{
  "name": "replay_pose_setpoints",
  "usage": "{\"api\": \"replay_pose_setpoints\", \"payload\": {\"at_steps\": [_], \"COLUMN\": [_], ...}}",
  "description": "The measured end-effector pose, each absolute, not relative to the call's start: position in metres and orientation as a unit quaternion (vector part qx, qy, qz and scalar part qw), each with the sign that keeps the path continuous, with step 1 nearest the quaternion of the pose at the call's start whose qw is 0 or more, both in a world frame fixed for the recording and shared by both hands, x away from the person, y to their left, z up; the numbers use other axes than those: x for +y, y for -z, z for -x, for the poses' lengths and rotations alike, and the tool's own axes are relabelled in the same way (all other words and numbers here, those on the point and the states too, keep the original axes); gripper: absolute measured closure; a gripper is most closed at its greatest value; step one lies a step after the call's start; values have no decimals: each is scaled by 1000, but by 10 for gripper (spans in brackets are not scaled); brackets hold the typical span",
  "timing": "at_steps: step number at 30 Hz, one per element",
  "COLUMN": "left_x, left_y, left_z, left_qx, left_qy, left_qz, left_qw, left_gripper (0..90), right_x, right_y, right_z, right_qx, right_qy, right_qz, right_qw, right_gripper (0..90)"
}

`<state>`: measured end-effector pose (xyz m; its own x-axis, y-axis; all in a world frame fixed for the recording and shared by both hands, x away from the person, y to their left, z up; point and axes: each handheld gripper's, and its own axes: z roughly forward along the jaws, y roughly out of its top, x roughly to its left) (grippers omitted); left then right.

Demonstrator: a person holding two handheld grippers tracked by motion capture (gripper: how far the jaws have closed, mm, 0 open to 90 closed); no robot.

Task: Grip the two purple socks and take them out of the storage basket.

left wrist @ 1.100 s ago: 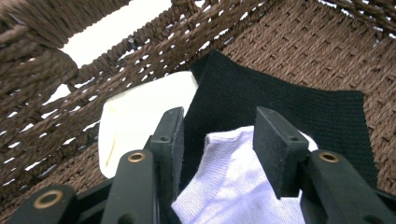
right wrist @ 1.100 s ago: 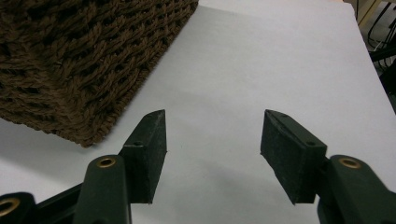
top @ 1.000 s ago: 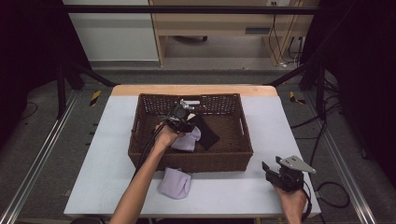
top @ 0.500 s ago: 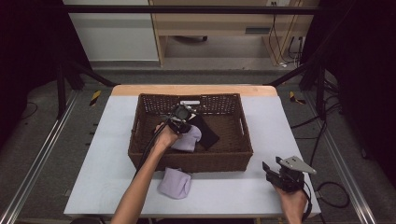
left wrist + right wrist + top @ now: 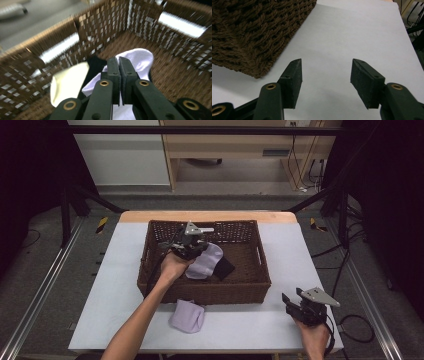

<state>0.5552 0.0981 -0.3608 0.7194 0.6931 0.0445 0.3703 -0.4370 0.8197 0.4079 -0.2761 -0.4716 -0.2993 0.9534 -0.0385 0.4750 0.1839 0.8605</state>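
A brown wicker basket [image 5: 205,292] stands mid-table. Inside it my left gripper [image 5: 199,254] is shut on a pale lilac-white sock [image 5: 207,262], which hangs from the jaws above the basket floor. In the left gripper view the jaws [image 5: 119,60] are pressed together with the white sock [image 5: 140,58] bunched around them. A black sock [image 5: 225,267] lies under it, and a cream piece of cloth [image 5: 67,83] lies beside it. Another lilac sock [image 5: 187,316] lies on the table in front of the basket. My right gripper [image 5: 292,301] rests open near the front right edge.
In the right gripper view, the jaws of my right gripper [image 5: 325,67] are wide apart over bare white table [image 5: 352,32], with the basket's corner [image 5: 259,35] to their left. Dark frame posts and cables stand beside the table.
My left hand has risen a little inside the basket and the pale sock has come up with it. The right hand has kept still.
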Motion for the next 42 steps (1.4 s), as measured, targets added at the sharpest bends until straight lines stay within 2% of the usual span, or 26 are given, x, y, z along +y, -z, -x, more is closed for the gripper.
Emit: {"api": "replay_pose_setpoints", "payload": {"at_steps": [9, 23, 42], "left_x": [111, 148, 185], "left_y": [323, 277, 253], "left_z": [-509, -455, -398], "left_qx": [290, 269, 248], "left_qy": [-232, -239, -246], "left_qz": [-785, -730, -713], "left_qw": [495, 580, 607], "left_gripper": [870, 870, 869], "right_x": [-276, -276, -276], "right_y": [472, 472, 469], "right_z": [-408, -408, -405], "right_qx": [708, 705, 703], "right_qy": [-388, -389, -388], "right_qz": [-505, -507, -507], "right_qw": [305, 307, 315], "right_gripper": [431, 434, 435]}}
